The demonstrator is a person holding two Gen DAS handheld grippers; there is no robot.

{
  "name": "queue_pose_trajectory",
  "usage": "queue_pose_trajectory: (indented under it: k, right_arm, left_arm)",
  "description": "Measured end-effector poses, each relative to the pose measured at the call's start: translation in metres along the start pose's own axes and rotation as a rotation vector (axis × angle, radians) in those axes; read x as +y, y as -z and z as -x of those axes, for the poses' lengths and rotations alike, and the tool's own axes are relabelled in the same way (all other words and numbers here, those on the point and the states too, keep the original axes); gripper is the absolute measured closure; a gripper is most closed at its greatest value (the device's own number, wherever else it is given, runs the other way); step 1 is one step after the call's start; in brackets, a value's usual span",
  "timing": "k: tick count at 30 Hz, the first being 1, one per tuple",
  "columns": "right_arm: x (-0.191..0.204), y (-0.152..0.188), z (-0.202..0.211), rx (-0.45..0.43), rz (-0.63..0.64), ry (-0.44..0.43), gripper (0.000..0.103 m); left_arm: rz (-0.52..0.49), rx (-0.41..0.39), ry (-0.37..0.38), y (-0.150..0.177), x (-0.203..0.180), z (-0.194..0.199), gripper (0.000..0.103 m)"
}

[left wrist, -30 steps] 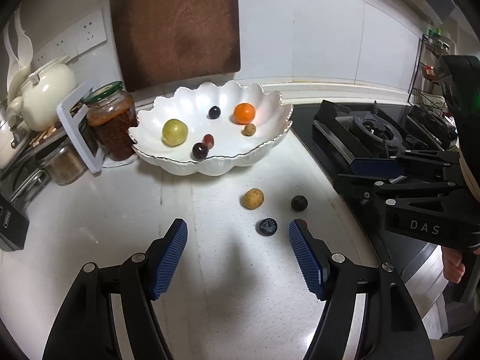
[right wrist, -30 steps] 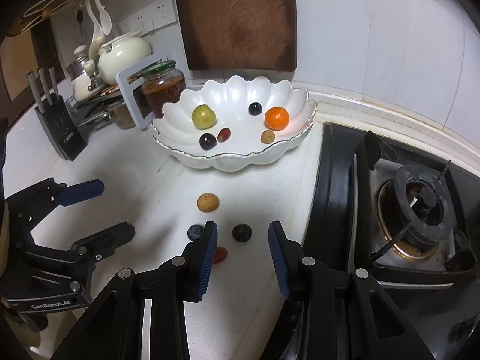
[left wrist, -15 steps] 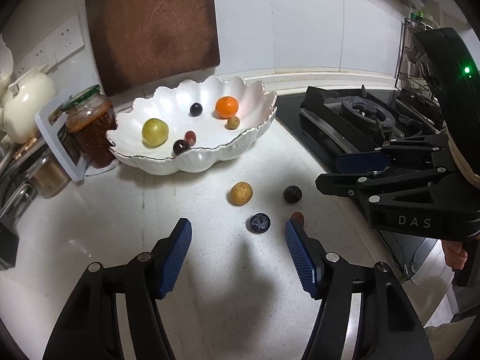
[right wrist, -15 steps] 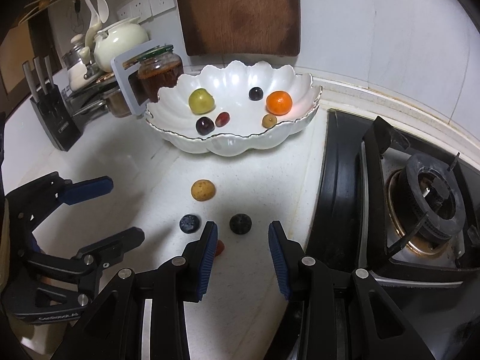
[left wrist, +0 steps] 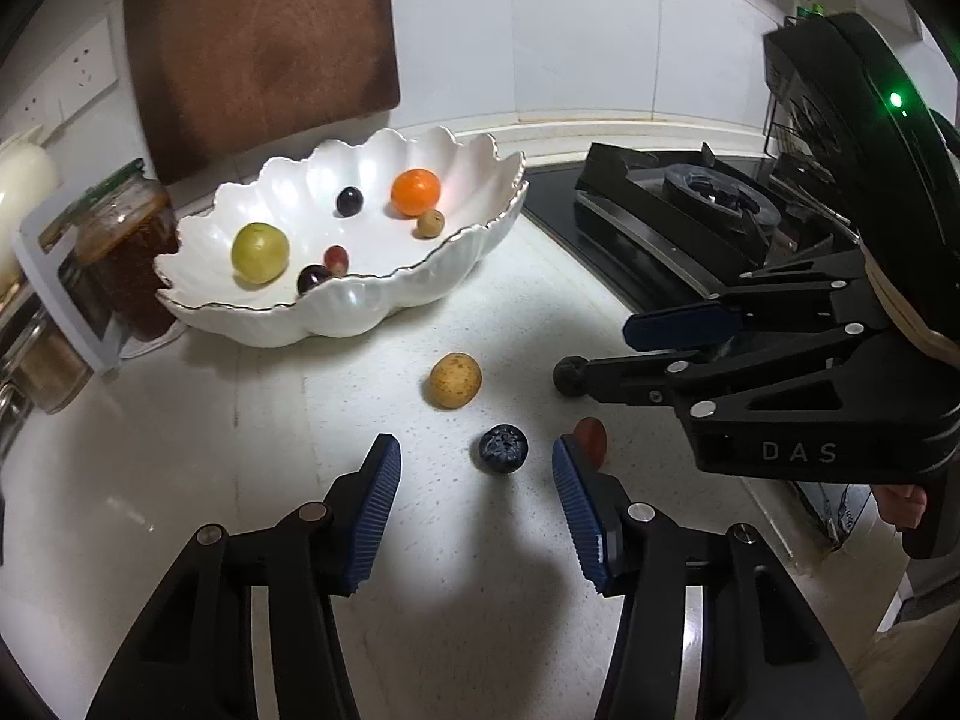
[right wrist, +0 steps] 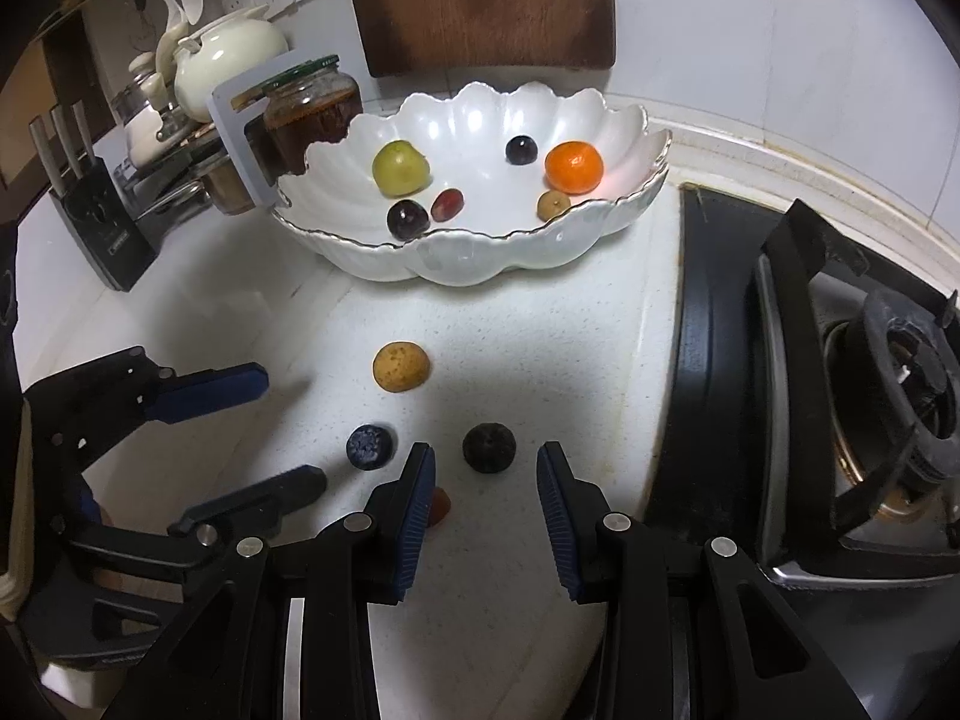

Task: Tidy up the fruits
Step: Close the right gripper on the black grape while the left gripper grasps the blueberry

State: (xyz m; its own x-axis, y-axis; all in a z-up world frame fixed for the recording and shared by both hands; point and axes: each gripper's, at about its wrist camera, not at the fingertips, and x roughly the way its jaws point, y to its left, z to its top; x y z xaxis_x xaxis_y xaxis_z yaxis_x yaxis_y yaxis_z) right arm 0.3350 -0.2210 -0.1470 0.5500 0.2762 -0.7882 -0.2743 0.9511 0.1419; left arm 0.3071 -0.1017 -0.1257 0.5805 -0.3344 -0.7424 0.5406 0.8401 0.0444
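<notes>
Left wrist view. We see the left gripper (left wrist: 474, 471) with jaws spread wide, holding nothing. The blueberry (left wrist: 503, 448) lies on the white surface (left wrist: 240, 420) just ahead of the gap, nearer the right-hand jaw than the left. The red fruit (left wrist: 591, 439) sits just outside that jaw, partly hidden behind it. The tan fruit (left wrist: 455, 380) lies further ahead, between the jaws and the scalloped bowl (left wrist: 384, 306). We judge the blueberry light, soft-skinned and prone to roll; best taken across its widest middle with a gentle close. The right gripper (left wrist: 606, 354) reaches in from the side, and the dark fruit (left wrist: 565, 373) is mostly hidden at its tip.

Right wrist view. The right gripper (right wrist: 486, 468) is also released, jaws apart and empty. The dark fruit (right wrist: 488, 447) sits on the surface just ahead of the jaw tips, close to centred in the gap, not touching either. We judge it small, light and round, its skin looking rough, so less slippery; a squeeze across its middle should hold. The red fruit (right wrist: 438, 505) peeks from behind the near jaw. The bowl (right wrist: 480, 264) already holds 6 fruits; 4 remain outside.
</notes>
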Motion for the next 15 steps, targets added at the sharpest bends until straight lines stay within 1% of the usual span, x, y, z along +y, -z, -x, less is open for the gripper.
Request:
queue_pose_trajectory:
  k: [3, 8, 11, 15]
  right_arm:
    - [0.001, -0.001, -0.005, 0.008, 0.004, -0.001, 0.066]
    - [-0.003, -0.003, -0.013, 0.027, -0.014, -0.005, 0.066]
    - [-0.004, -0.004, -0.016, 0.033, -0.021, -0.005, 0.066]
    - [-0.004, -0.004, -0.021, 0.044, -0.017, -0.006, 0.066]
  left_arm:
    - [-0.004, 0.010, 0.008, 0.000, 0.001, -0.007, 0.058]
    - [0.002, 0.019, 0.037, -0.001, 0.003, -0.016, 0.061]
    - [-0.002, 0.025, 0.047, -0.001, 0.003, -0.020, 0.064]
    - [-0.001, 0.033, 0.052, -0.001, 0.003, -0.025, 0.064]
